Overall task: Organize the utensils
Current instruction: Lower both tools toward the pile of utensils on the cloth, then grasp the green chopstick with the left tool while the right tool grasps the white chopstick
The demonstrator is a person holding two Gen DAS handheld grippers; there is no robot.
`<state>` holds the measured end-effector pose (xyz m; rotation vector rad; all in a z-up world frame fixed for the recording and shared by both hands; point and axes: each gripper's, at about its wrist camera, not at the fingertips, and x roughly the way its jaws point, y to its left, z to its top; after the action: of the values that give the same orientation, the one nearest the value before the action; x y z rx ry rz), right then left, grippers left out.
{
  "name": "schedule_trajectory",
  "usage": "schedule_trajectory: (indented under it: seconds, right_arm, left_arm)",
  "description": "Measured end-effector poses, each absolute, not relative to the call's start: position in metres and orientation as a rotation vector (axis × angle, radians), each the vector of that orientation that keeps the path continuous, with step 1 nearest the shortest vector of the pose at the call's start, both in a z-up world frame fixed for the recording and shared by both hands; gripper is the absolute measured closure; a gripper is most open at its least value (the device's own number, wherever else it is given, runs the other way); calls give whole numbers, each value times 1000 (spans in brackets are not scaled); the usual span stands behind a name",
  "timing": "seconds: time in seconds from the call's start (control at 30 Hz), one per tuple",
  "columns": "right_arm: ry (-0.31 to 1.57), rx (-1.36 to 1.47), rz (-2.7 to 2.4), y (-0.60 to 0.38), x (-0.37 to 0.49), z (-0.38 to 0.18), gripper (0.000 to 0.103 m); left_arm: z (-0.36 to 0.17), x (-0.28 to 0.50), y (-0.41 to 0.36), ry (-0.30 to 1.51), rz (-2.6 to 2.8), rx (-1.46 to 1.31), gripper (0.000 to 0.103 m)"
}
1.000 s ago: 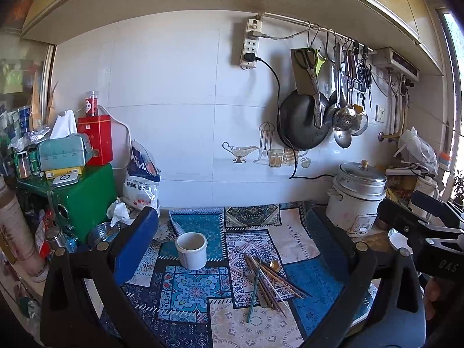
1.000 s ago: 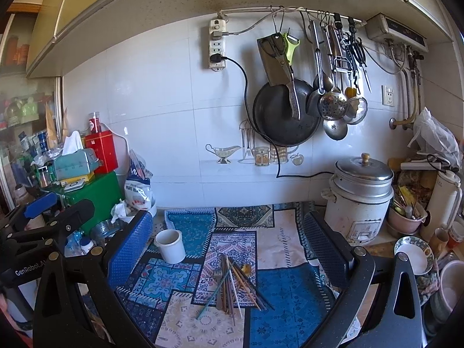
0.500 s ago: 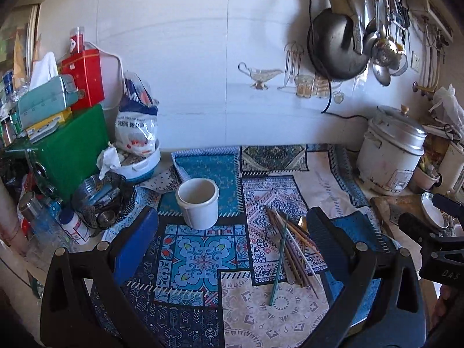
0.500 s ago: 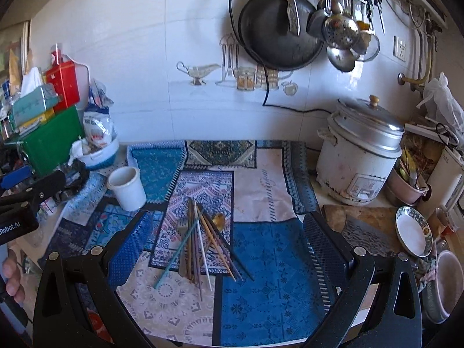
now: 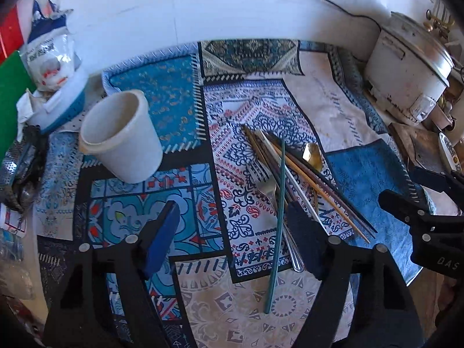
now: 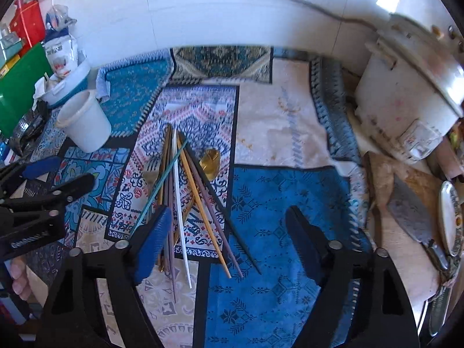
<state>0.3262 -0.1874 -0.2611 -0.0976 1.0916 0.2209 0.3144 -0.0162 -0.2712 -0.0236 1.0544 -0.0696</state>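
On the patterned cloth [image 5: 362, 179]: the utensil pile [image 5: 293, 171] is lying loose near the middle, with the white cup [image 5: 121, 139] standing upright well apart to its left.
Long axis: most sticks are running from the wall side toward me, fanning out at my end; the teal chopstick [image 5: 277, 226] is lying straightest on top, its near tip reaching furthest toward my left gripper.
Other pieces: a fork [image 5: 268, 185] is pointing its tines away from me; a gold spoon [image 6: 210, 159] is sitting bowl-up at the far right edge of the pile; a white chopstick [image 6: 179, 203] is lying along the same line.
Hard to make out: lower sticks are crossing under one another, so I am not counting them; the fork's handle is passing behind my left gripper's right finger.
Cut off: the rice cooker [image 6: 406, 110] is blurring at the right edge.
Left gripper [image 5: 232, 232]: I am holding it wide open above the near end of the pile, gripping nothing, angling down at the cloth.
Right gripper [image 6: 229, 232]: I am holding it equally wide and empty, its left finger [image 6: 153, 240] overlapping the near ends of the sticks in view; contact I cannot tell.
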Motion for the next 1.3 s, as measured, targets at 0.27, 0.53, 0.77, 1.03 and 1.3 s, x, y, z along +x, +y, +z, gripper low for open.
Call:
schedule_trajectory:
  seconds: [0.27, 0.53, 0.77, 1.03, 1.3]
  right_arm:
    - [1198, -91, 288, -187, 360, -296, 54]
    - [1267, -67, 360, -189, 385, -315, 62]
    - [1303, -32, 405, -189, 394, -317, 63]
    - [1323, -32, 466, -170, 388, -320, 66]
    - [1357, -49, 507, -147, 390, -332, 88]
  left_arm:
    - [-320, 350, -34, 1271, -194, -95, 71]
    - [-338, 361, -43, 1355, -248, -128, 76]
    - [-343, 365, -48, 1377, -260, -111, 85]
    - [-346, 368, -41, 1401, -301, -186, 97]
    - [-330, 355, -28, 1357, -320, -188, 99]
